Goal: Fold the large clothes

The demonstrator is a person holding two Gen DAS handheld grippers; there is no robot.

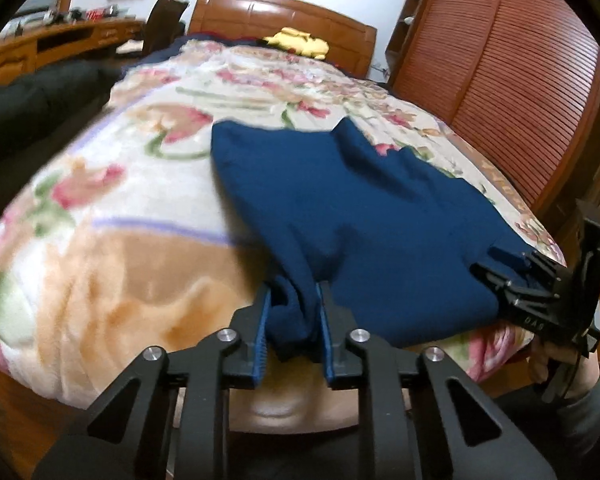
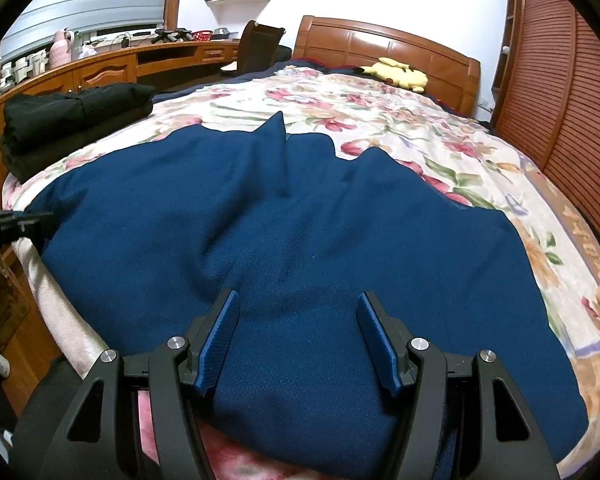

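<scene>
A large navy blue garment lies spread on the floral blanket of a bed. My left gripper is shut on a bunched corner of the garment at the bed's near edge. In the right wrist view the garment fills the middle. My right gripper is open, its blue pads to either side of the cloth's near edge, with fabric between them. The right gripper also shows in the left wrist view at the garment's right corner. The left gripper shows at the right wrist view's left edge.
A folded black garment pile sits at the bed's left side. A yellow plush toy lies by the wooden headboard. A wooden desk runs along the left wall, a slatted wardrobe along the right.
</scene>
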